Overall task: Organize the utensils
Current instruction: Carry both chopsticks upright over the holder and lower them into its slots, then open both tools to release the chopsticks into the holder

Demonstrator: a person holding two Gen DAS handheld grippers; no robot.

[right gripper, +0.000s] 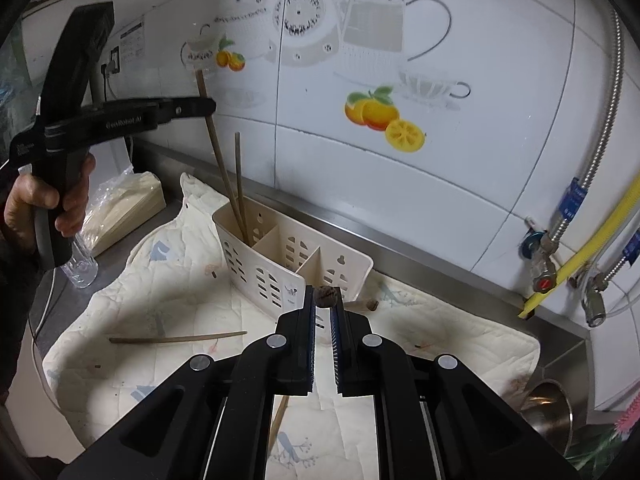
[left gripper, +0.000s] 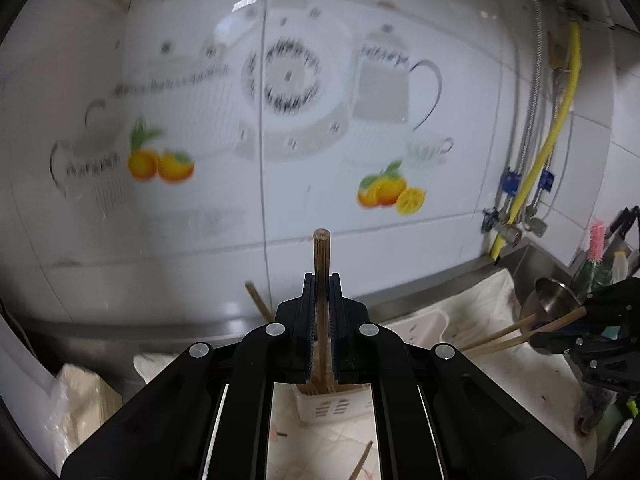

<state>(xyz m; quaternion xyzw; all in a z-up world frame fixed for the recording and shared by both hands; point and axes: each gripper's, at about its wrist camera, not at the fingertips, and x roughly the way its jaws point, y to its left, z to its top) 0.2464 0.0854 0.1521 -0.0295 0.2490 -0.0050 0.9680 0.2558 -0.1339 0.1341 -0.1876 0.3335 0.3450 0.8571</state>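
My left gripper (left gripper: pixel 322 280) is shut on a wooden chopstick (left gripper: pixel 321 252) that stands upright over the white slotted utensil caddy (left gripper: pixel 332 406). In the right wrist view a hand holds that left gripper (right gripper: pixel 200 107), and its chopstick (right gripper: pixel 214 140) reaches down into the left compartment of the caddy (right gripper: pixel 280 264), beside a second chopstick (right gripper: pixel 238 176). My right gripper (right gripper: pixel 325 298) is shut on a chopstick seen end-on (right gripper: pixel 326 295), low over the cloth in front of the caddy. From the left wrist view, two sticks (left gripper: pixel 504 334) jut out by the right gripper (left gripper: pixel 588 320).
The white quilted cloth (right gripper: pixel 180 292) covers the steel counter, with one loose chopstick (right gripper: pixel 176 338) on it and another (right gripper: pixel 362 304) by the caddy. There is a plastic bag (right gripper: pixel 128 200) and a clear bottle (right gripper: pixel 82 264) at the left. A metal cup (right gripper: pixel 548 404), a pink brush (right gripper: pixel 628 416) and hoses (right gripper: pixel 596 216) are at the right.
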